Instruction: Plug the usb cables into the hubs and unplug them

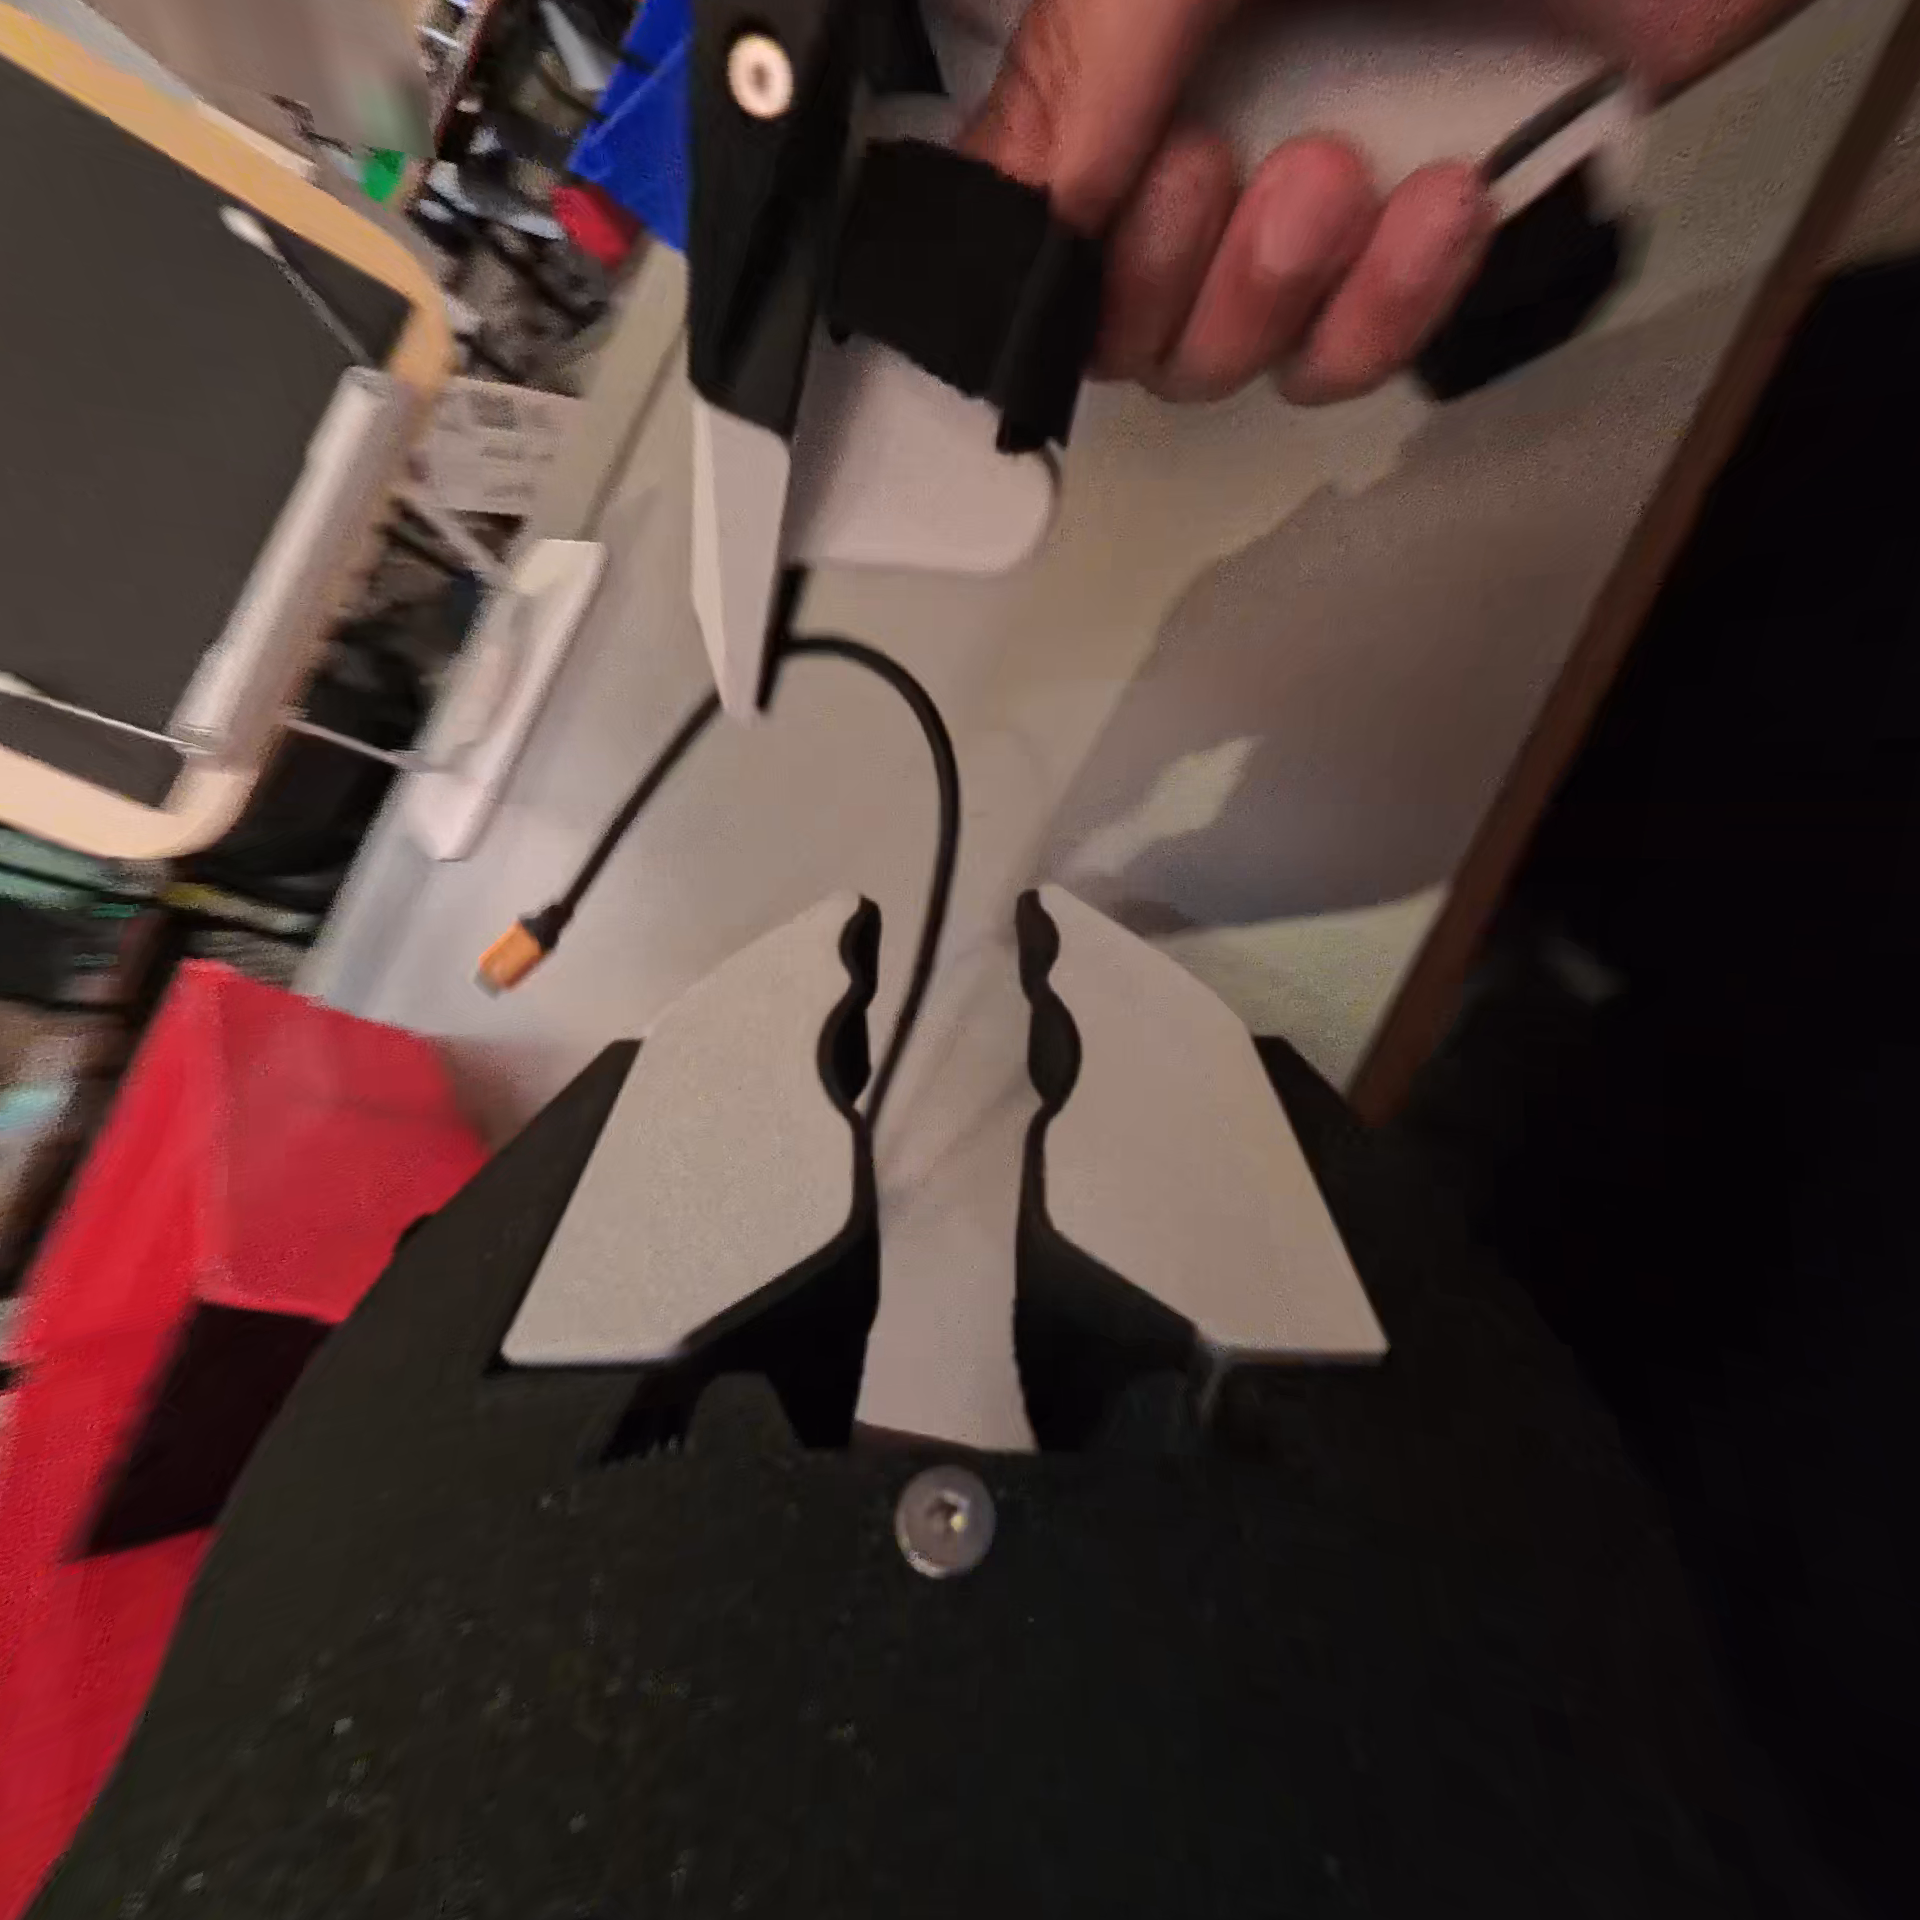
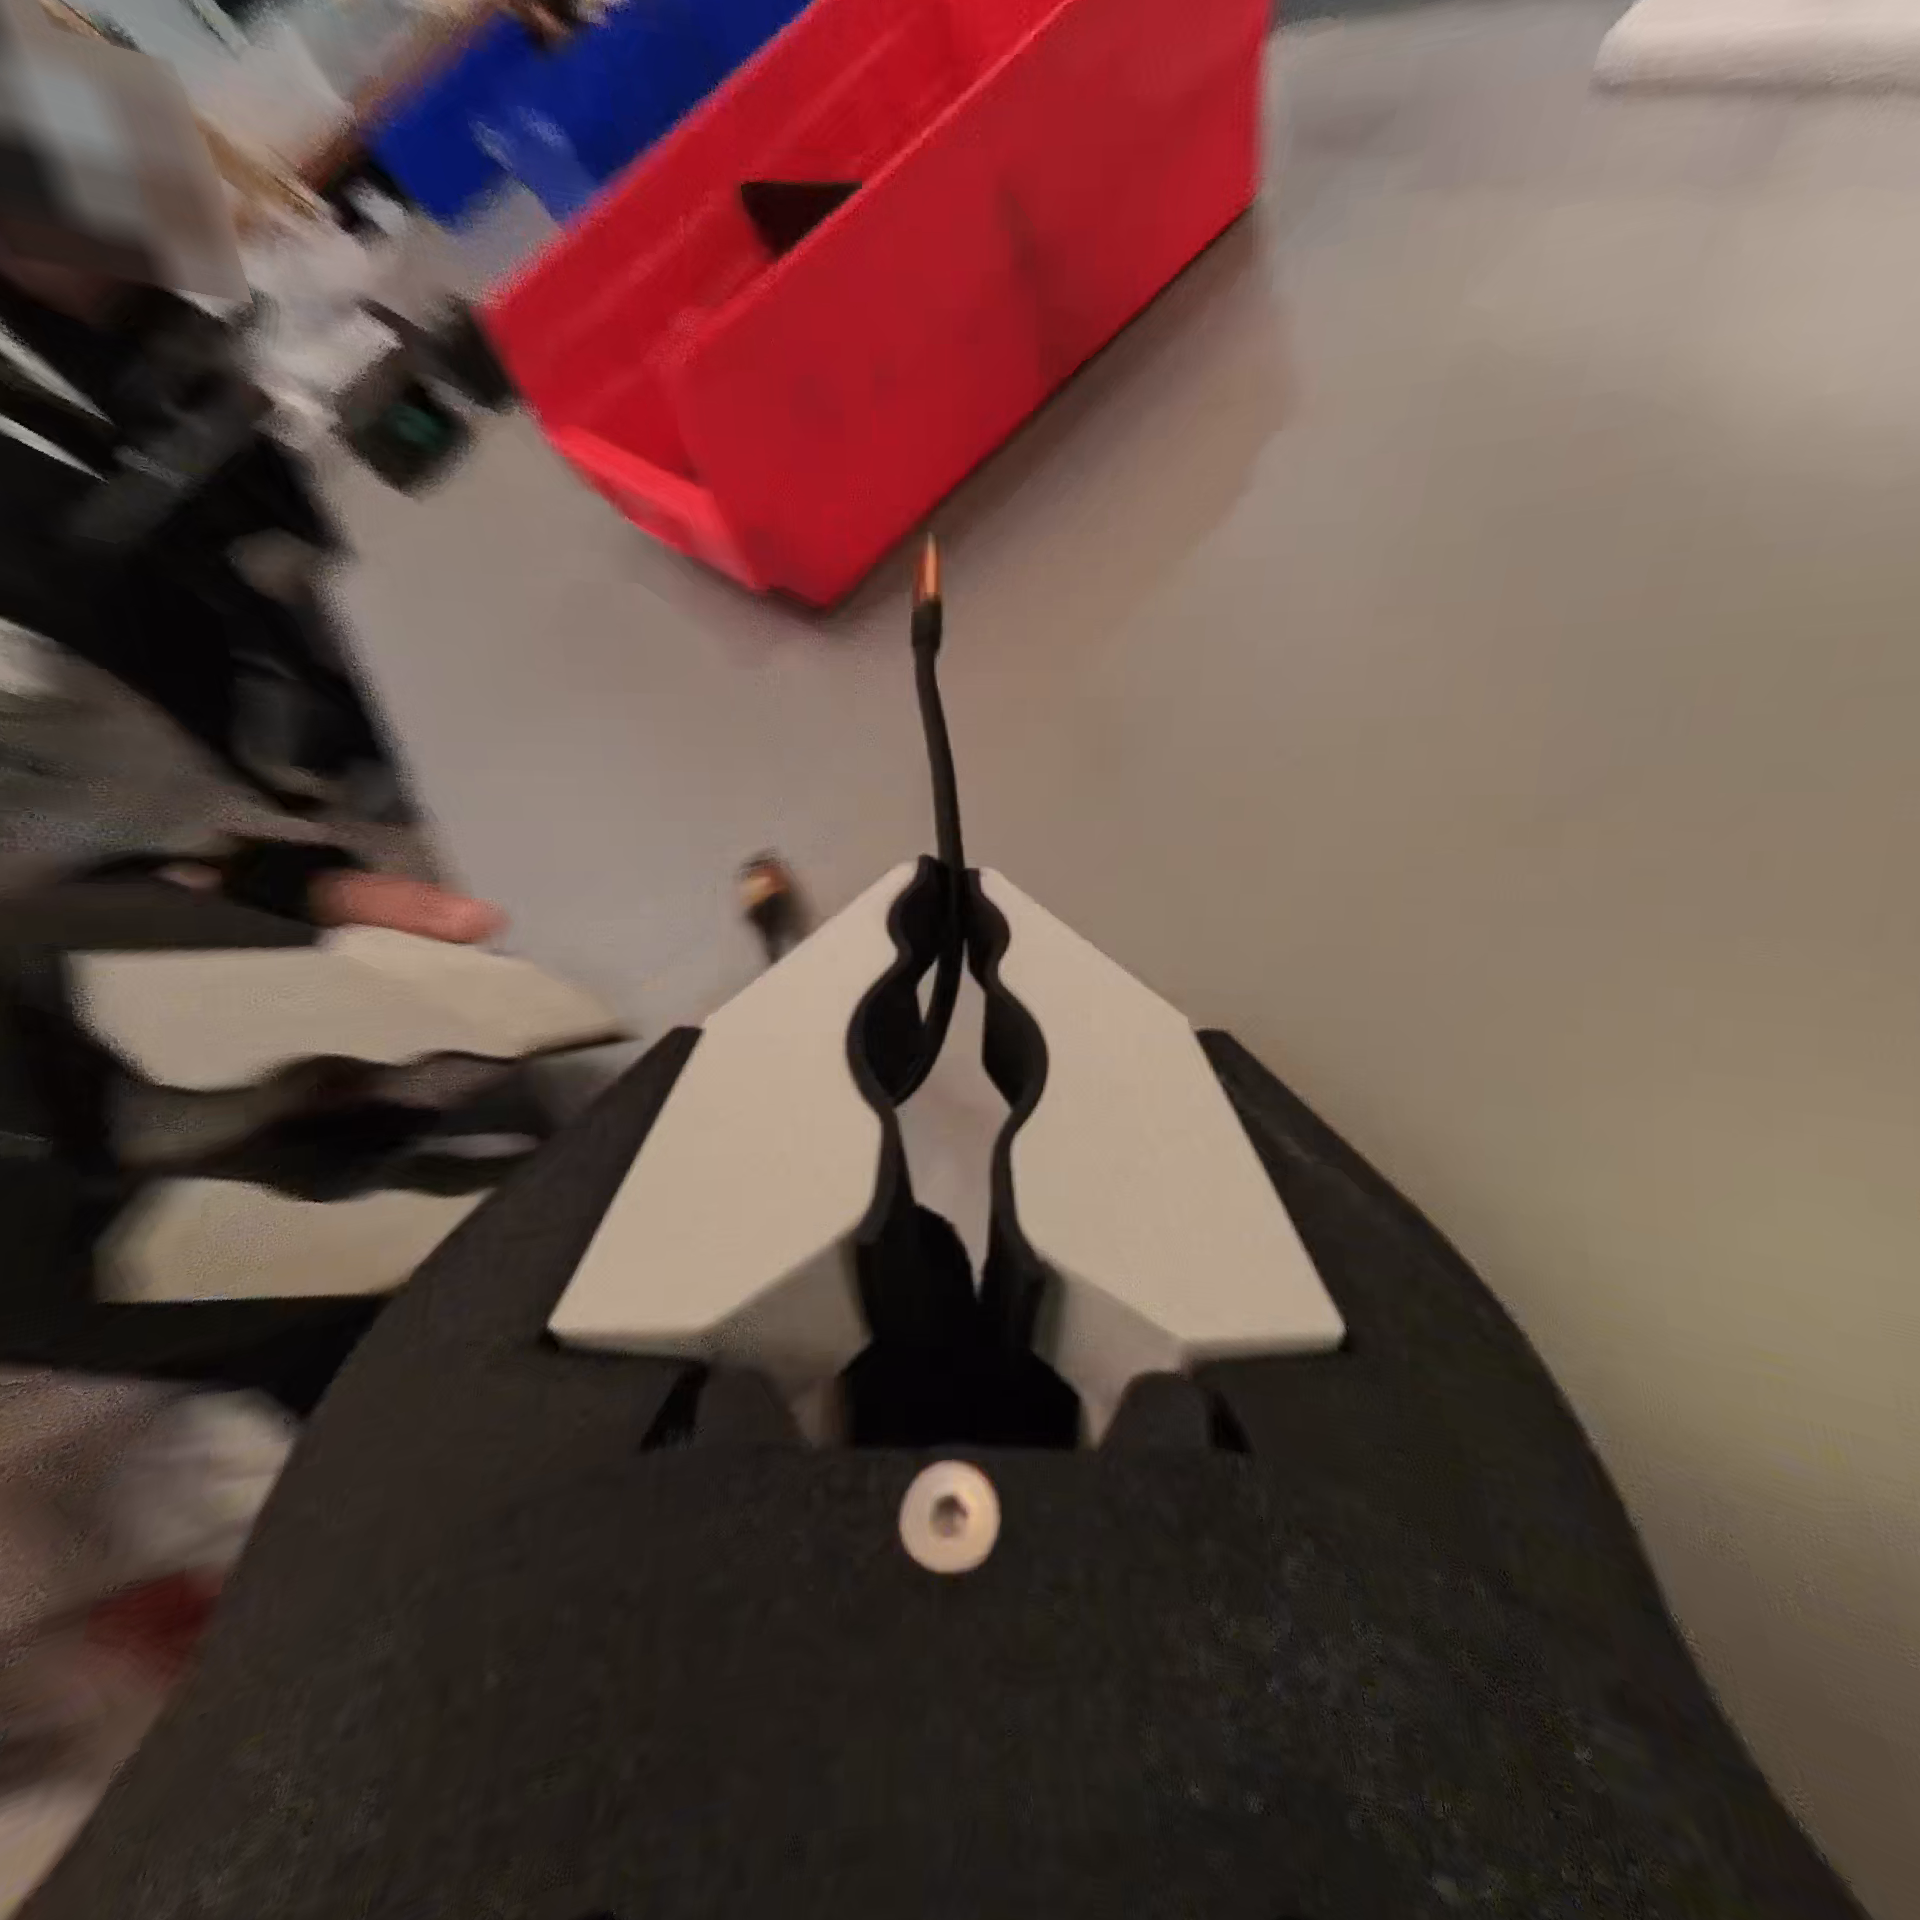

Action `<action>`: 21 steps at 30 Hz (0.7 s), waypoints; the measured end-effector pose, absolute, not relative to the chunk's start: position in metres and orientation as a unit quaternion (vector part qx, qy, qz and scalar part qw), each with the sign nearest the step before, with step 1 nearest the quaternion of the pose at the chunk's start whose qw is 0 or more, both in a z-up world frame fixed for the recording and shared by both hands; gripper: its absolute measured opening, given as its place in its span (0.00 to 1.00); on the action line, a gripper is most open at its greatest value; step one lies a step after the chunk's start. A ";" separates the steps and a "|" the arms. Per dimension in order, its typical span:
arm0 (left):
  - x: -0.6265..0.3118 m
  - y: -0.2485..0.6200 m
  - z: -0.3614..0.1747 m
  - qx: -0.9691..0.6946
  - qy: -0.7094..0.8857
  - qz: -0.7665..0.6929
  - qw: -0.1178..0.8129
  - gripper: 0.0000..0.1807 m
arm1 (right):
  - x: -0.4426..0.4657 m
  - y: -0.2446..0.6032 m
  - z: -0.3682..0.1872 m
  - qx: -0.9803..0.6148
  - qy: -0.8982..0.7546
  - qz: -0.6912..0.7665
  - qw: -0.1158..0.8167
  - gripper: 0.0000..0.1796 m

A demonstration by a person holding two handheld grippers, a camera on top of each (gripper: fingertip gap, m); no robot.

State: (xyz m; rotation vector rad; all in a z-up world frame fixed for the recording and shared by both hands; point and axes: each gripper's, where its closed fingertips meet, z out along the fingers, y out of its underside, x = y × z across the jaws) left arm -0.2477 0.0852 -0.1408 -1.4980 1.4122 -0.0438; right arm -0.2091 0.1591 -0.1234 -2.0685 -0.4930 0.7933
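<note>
Pinching the thin black usb cable (image 2: 940,769) mid-length, our right hand-held gripper (image 2: 948,883) lifts it off the table (image 2: 1455,623); its orange plug (image 1: 509,954) dangles at 7 o'clock. Our left hand-held gripper (image 1: 945,914) gapes empty. Light and floppy; better grasped at the plug.

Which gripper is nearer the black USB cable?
Right. The right gripper is shut on the black USB cable; the left gripper is open, the cable passing between its fingers untouched.
</note>
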 end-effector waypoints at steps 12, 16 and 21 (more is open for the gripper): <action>-0.277 0.103 -0.121 -0.711 0.444 -0.245 0.488 0.14 | -0.206 0.152 -0.120 -0.640 -0.547 -0.145 0.520 0.01; -0.295 0.115 -0.121 -0.718 0.432 -0.221 0.499 0.14 | -0.214 0.139 -0.175 -0.671 -0.592 -0.115 0.432 0.01; -0.311 0.124 -0.122 -0.729 0.420 -0.218 0.494 0.14 | -0.173 0.155 -0.184 -0.730 -0.548 -0.125 0.389 0.02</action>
